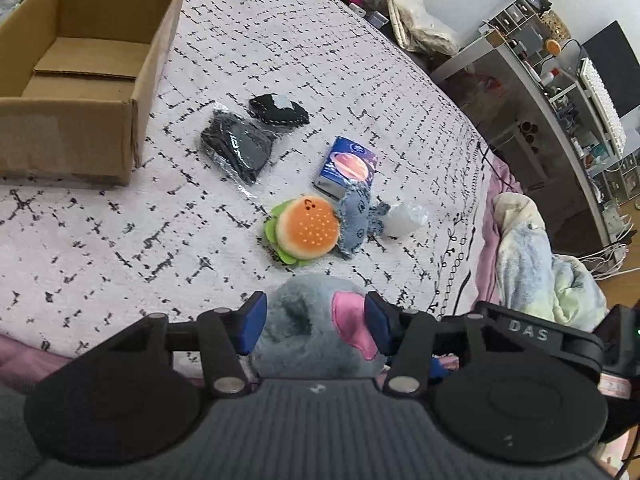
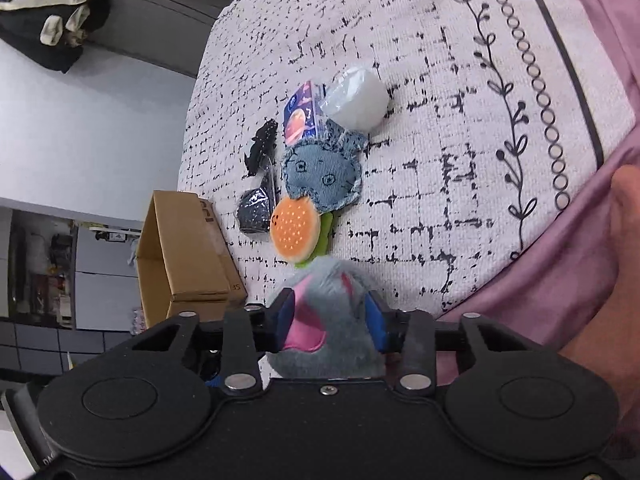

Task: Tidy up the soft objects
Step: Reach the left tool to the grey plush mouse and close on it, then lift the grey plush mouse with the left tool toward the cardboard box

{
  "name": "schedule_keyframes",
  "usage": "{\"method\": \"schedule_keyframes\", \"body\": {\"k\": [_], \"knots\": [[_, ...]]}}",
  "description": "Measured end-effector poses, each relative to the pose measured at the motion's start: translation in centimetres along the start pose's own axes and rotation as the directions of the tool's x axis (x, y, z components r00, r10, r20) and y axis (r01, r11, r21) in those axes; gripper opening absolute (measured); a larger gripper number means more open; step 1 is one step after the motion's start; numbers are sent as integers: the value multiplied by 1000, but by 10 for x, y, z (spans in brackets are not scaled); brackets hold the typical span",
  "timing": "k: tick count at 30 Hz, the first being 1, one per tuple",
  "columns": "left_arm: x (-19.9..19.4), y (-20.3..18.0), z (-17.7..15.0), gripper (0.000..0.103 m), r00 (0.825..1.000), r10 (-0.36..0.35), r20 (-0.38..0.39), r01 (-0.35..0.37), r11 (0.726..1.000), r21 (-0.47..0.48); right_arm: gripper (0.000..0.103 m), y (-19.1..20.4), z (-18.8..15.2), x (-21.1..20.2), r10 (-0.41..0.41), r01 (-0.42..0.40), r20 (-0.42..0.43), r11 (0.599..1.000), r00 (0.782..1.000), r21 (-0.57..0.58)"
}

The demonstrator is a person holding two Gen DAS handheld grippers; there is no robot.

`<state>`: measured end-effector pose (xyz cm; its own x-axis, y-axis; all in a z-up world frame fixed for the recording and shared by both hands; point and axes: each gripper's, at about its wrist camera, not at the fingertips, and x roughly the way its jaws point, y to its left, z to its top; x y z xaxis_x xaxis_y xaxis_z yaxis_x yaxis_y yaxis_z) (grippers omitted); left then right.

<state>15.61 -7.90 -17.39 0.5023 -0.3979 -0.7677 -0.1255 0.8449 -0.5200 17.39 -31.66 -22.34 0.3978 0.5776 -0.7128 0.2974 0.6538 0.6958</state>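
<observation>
Grey fur fills the jaws on both sides: the left gripper (image 1: 316, 322) has its blue pads pressed into a grey plush toy (image 1: 316, 320) with pink ears, and the right gripper (image 2: 332, 320) is clamped on the same grey plush (image 2: 332, 312) from the other side, the pads sinking into the pile. Both pairs of jaws are closed on it, holding it just over the near edge of the bed (image 1: 120, 240), which wears a white cover flecked with black.

Just beyond the plush sits a burger plush (image 1: 306, 230), orange bun up, green lettuce showing beneath. Touching it on one side is a denim face toy (image 1: 358, 220), and beside that a white translucent packet (image 1: 404, 218). Behind the denim toy lies a small blue carton (image 1: 348, 166) printed with an orange planet. Further out, a dark item in clear wrap (image 1: 236, 148) lies next to a black fabric piece (image 1: 278, 110).

Off to the far corner stands a cardboard box (image 1: 144, 92), flaps open, and nothing lies on the part of its floor that shows. Every soft thing is outside it, well apart from its walls.
</observation>
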Motion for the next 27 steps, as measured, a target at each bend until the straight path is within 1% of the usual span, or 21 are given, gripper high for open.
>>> {"method": "schedule_keyframes", "body": {"k": [1, 2, 3, 4, 5, 6, 8, 11, 17, 21, 27], "knots": [[3, 1, -1, 53, 1000, -5, -8, 5, 1000, -7, 32, -2, 0, 4, 8, -8, -16, 1000, 1000, 20], [6, 4, -3, 53, 1000, -1, -10, 1, 1000, -22, 32, -4, 0, 7, 4, -3, -22, 999, 1000, 32], [8, 7, -4, 46, 1000, 1, -13, -2, 999, -44, 31, -5, 0, 8, 5, -4, -25, 999, 1000, 40], [9, 9, -4, 41, 1000, -10, -11, 9, 998, -59, 30, -6, 0, 9, 14, -12, -27, 999, 1000, 47], [8, 9, -3, 31, 1000, -29, -7, 28, 997, -69, 28, -6, 0, 10, 23, -22, -28, 999, 999, 48], [6, 7, -2, 25, 999, -38, -6, 38, 997, -71, 27, -6, -1, 10, 32, -30, -29, 998, 999, 47], [3, 3, 0, 23, 1000, -22, 1, 22, 998, -66, 24, -4, -2, 7, 56, -56, -24, 998, 998, 39], [-5, 1, 2, 20, 1000, -21, 19, 23, 997, -68, 23, 1, -3, 3, 93, -93, -8, 996, 996, 20], [-27, -4, 6, 20, 998, -26, 65, 28, 999, -44, 22, 19, -7, -6, 151, -150, 21, 987, 988, -52], [-42, -3, 11, 20, 995, -34, 97, 40, 997, -62, 22, 33, -8, -10, 182, -175, 43, 977, 982, -123], [-64, -4, 20, 20, 989, -36, 142, 45, 997, -62, 20, 51, -9, -16, 254, -239, 65, 954, 965, -179]]}}
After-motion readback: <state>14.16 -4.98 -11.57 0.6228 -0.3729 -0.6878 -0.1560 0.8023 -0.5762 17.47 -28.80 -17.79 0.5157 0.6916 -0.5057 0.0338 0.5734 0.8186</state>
